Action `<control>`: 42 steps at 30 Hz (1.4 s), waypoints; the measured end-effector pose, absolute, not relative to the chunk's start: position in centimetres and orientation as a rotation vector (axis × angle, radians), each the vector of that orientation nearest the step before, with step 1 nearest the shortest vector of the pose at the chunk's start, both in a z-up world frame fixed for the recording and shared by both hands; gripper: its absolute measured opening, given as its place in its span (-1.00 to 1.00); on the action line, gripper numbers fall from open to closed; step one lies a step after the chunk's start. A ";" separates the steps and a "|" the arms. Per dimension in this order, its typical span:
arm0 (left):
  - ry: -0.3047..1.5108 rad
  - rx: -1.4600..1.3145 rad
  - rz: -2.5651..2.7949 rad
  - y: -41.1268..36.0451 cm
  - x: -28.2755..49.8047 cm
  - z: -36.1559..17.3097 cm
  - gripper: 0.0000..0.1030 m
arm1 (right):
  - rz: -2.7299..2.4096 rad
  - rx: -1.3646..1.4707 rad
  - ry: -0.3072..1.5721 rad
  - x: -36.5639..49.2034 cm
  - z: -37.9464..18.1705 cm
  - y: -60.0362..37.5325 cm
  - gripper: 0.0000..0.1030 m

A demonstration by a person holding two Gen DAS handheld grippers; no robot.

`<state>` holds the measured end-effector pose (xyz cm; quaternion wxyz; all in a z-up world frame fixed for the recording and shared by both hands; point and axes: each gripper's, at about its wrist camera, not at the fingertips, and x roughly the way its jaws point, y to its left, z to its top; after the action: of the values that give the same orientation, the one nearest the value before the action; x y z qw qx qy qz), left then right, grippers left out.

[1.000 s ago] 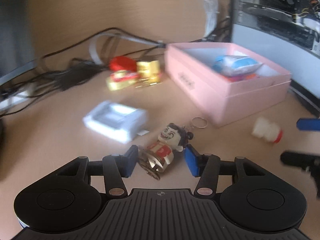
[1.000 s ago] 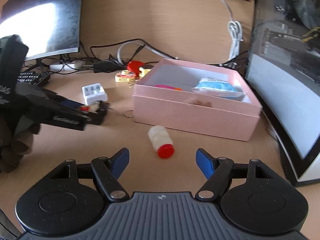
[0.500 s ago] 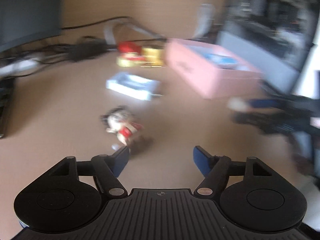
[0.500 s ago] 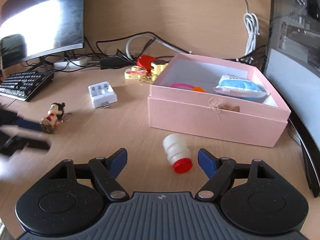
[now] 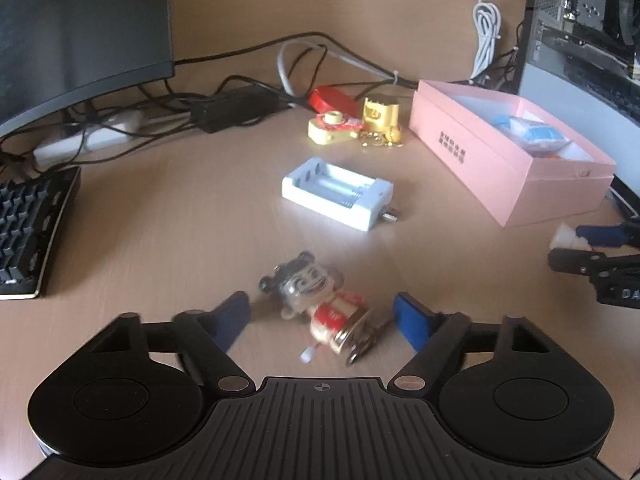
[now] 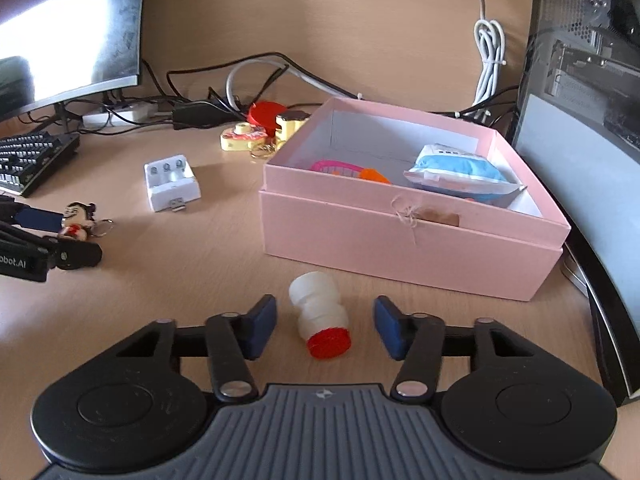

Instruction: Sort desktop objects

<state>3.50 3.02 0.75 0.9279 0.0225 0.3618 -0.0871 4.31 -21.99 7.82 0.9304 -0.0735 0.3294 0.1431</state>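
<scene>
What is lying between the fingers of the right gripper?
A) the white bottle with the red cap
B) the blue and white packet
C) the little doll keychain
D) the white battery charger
A: in the right wrist view the white bottle with the red cap lies on its side on the desk between the open fingers of the right gripper, not yet clamped.

Pink box (image 6: 400, 240); white bottle (image 6: 318, 312), red cap (image 6: 329, 345); blue fingers (image 6: 260, 326).

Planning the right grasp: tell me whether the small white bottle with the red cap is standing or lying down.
Lying down. The small white bottle with the red cap rests on its side on the wooden desk, cap toward the camera, between the open right hand-held gripper's fingers.
</scene>
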 end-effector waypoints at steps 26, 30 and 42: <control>0.565 0.132 -0.309 -2.1 0.0 8.2 -0.35 | 0.329 -0.083 0.449 -2.8 20.5 -27.6 -0.52; 0.548 0.132 -0.320 -3.0 1.0 9.0 -0.35 | 0.316 -0.067 0.470 -2.3 19.6 -28.4 -0.52; 0.467 0.135 -0.411 -6.9 3.7 13.9 -0.35 | 0.325 -0.017 0.508 -1.6 18.1 -30.7 -0.51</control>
<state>3.72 -6.87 13.87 0.9497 0.0663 0.2297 -0.2022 -1.60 -30.73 18.15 0.9549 -0.0084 0.2501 0.1599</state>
